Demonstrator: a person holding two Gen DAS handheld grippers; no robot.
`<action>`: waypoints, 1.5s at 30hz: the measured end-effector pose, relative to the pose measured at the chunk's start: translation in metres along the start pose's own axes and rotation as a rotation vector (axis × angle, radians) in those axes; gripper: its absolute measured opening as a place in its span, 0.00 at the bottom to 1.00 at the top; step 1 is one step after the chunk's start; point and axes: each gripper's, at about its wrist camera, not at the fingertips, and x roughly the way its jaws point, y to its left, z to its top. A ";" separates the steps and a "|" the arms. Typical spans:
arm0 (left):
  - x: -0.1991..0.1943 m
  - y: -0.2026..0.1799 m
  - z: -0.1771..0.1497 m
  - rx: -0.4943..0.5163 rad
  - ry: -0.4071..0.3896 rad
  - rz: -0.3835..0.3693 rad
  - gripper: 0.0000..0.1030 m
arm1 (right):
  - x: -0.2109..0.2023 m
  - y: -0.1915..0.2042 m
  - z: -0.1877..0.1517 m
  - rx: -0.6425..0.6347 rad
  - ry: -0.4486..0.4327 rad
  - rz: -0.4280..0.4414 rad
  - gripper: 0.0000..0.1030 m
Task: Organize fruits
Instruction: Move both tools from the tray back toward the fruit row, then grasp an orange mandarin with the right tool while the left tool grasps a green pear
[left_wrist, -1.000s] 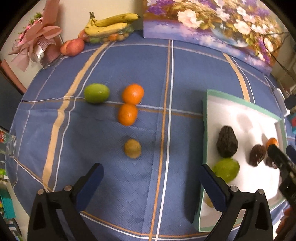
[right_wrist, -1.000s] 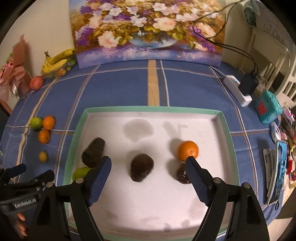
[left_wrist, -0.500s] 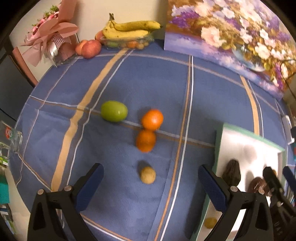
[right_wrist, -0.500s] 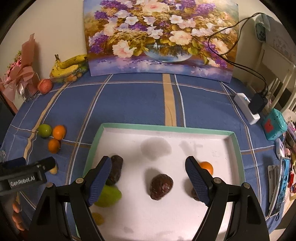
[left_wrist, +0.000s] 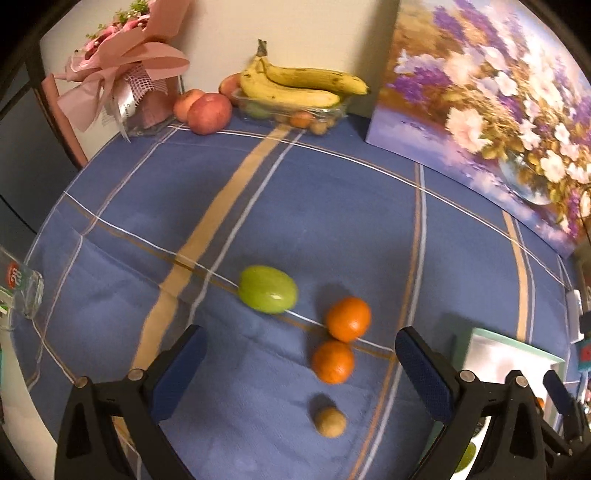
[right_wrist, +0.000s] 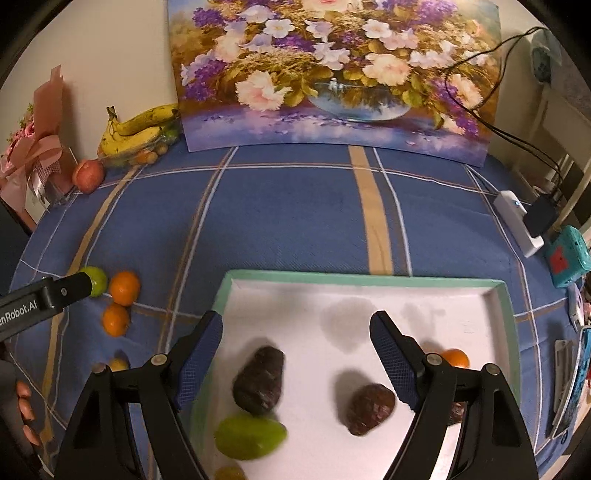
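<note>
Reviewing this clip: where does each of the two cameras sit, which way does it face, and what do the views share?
Left wrist: sits on the left hand-held gripper, looking steeply down over the blue tablecloth at a green fruit and two oranges; its open fingers show.
Right wrist: sits on the right hand-held gripper, looking down into the white tray; its open fingers show, plus the left gripper and fingertips of a hand at the left edge.
Shared: oranges, green fruit, bananas, flower painting, tray.

- A small yellowish fruit (right_wrist: 229, 472) is cut off by the lower frame edge.
- A dark fruit (right_wrist: 457, 411), perhaps another avocado, sits mostly hidden behind the right finger (right_wrist: 393, 360).
</note>
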 end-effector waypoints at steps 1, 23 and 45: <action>0.001 0.003 0.003 -0.002 -0.005 0.000 1.00 | 0.001 0.004 0.002 -0.004 -0.002 0.000 0.80; -0.005 0.088 0.040 -0.108 -0.046 -0.043 1.00 | 0.021 0.096 0.027 -0.092 0.032 0.188 0.80; 0.069 0.071 0.029 -0.053 0.123 -0.153 0.99 | 0.076 0.143 -0.003 -0.161 0.211 0.218 0.78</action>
